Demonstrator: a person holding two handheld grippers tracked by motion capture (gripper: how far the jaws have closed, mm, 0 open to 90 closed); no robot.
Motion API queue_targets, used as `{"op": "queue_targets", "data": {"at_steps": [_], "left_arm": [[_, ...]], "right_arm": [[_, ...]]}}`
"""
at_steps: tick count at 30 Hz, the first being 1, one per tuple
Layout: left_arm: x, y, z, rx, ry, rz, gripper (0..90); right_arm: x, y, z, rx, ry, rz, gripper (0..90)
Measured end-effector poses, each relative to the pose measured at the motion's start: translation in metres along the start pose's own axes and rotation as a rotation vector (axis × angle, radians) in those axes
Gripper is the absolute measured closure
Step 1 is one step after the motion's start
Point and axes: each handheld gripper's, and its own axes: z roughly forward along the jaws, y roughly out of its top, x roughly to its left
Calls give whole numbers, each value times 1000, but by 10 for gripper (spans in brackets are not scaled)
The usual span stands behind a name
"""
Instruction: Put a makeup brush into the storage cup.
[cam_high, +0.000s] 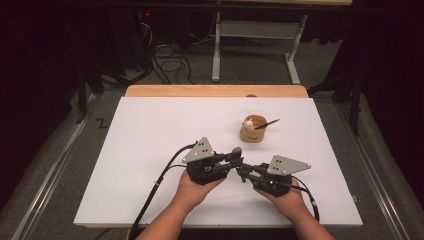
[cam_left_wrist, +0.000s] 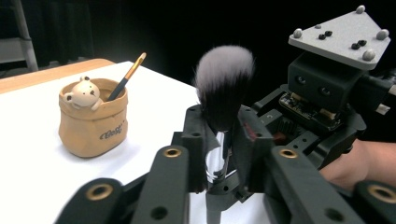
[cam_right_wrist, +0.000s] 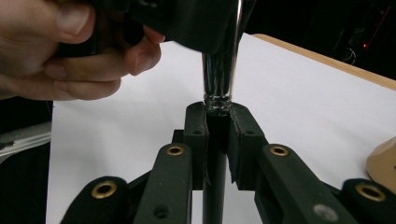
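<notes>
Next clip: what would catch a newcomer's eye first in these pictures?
The fluffy makeup brush stands upright between both grippers near the table's front middle. The left gripper brackets its bristle base and chrome ferrule, while the right gripper is clamped on its dark handle. Behind and to the right, a tan bag-shaped pot with a small bear figure on its rim holds a thin brush leaning out.
</notes>
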Motion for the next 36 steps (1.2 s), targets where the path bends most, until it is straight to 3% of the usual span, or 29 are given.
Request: {"op": "queue_targets", "data": {"at_steps": [5,11,14,25,36], "left_arm": [[-1,-1,-2,0,5,20,558],[2,-6,-8,6,78,14,369],[7,-10,-13,13,99,14,343],[24,-25,-37,38,275,-9,52],[38,-40,-71,43,371,-28,1]], "right_arm": [[-4,-1,-3,-9,-14,32,807],[-8,-2,-6,-16,-26,43,806],[-9,-3,-7,-22,-29,47,806],[-13,-4,-12,-43,-60,65,805],[-19,-5,-18,-58,-94,79,806]]}}
